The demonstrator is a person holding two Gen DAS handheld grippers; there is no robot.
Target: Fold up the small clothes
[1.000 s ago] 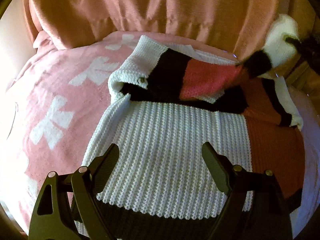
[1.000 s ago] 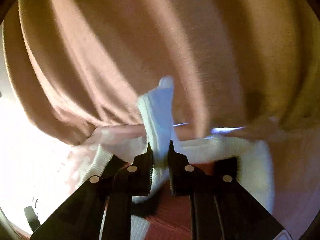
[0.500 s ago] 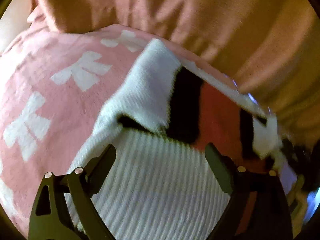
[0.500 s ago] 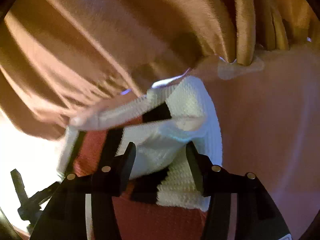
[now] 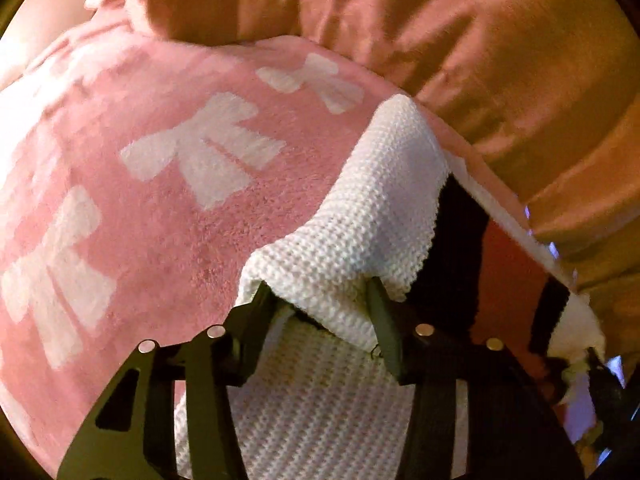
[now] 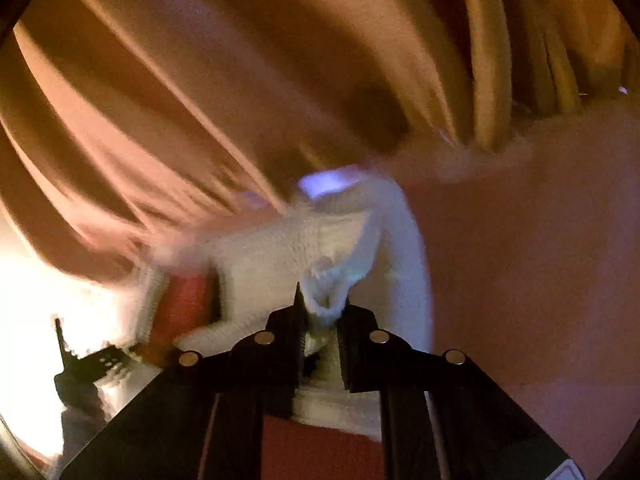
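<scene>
While both corners are being gathered, the chunky white, black and rust-red knitted sweater [image 5: 352, 216] lies across the pink fleece blanket with white bow shapes [image 5: 168, 216], filling the lower centre and right of the left wrist view, with a peach satin drape [image 5: 440, 32] behind. The left hand-held gripper [image 5: 320, 300] is closing, its jaws halfway in, a rolled white knit edge bunched between them. Over in the right wrist view, the right hand-held gripper [image 6: 320, 312] is closing too, jaws narrow, and a white knit tuft sits pinched between them at lower centre, though blur hides how deep the bite goes.

To do this well, I'd judge, both grips should settle fully before any lift. Keep the two corners level and taut so the fold line runs straight. A shallow pinch on loose knit could slip, so bite past the rolled edge.
</scene>
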